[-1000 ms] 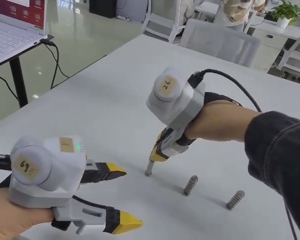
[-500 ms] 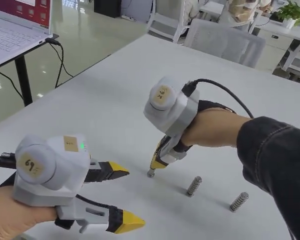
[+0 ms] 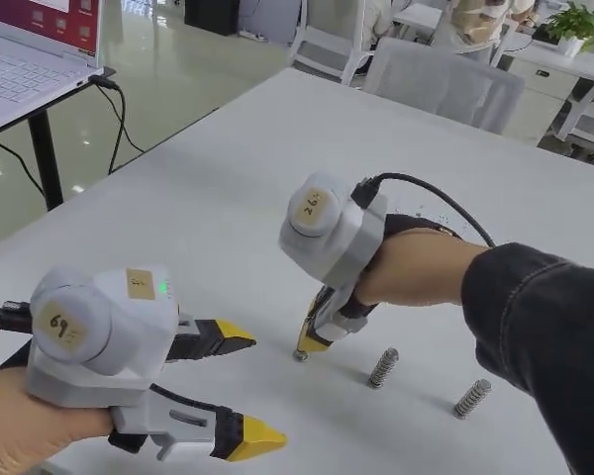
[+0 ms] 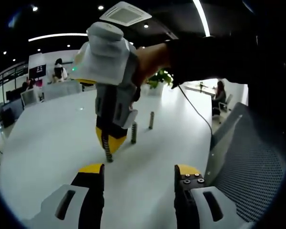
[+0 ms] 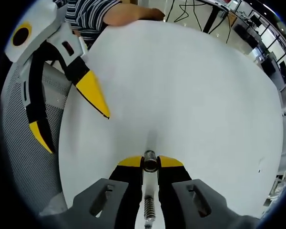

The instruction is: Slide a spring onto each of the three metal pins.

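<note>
far left, a laptop sits on a dark-legged stand beside the white table. low on the left, the left gripper hovers above the tabletop with its yellow-tipped jaws spread wide and nothing between them. near the middle, the right gripper points steeply down, its jaws clamped on a spring whose lower end meets the table. in the right gripper view the coil runs up between the closed tips. whether a pin sits inside that coil is hard to tell. just to its right a second spring stands leaning on the table. further right, apart from it, a third spring leans the same way.
</note>
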A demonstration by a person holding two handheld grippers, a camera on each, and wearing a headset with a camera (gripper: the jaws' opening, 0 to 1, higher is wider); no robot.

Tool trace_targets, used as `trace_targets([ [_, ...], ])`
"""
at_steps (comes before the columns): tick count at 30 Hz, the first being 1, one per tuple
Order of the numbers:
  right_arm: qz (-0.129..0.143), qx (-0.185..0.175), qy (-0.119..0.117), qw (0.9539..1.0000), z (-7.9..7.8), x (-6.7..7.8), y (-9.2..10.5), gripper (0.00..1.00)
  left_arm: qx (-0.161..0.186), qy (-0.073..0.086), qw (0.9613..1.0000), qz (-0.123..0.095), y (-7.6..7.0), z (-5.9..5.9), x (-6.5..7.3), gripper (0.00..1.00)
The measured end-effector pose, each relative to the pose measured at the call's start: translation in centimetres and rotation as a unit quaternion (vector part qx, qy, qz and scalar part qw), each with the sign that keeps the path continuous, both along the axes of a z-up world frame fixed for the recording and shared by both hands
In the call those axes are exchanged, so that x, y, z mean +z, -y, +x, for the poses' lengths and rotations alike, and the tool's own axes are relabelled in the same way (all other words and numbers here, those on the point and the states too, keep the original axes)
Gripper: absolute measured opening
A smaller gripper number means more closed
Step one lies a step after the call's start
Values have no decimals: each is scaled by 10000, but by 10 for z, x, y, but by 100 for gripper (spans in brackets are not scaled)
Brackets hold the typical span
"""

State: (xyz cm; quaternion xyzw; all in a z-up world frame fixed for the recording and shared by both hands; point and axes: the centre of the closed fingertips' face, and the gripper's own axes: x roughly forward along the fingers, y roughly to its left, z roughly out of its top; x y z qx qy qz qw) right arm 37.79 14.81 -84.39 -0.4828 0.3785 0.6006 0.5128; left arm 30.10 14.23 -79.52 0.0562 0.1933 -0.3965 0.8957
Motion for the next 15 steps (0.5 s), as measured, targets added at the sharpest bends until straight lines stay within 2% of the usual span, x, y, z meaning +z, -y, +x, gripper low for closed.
trace_targets([
  [15,-51,28,11,10000,-3,-8,2,9,-8,-2,10000,-4,1,0,1,54],
])
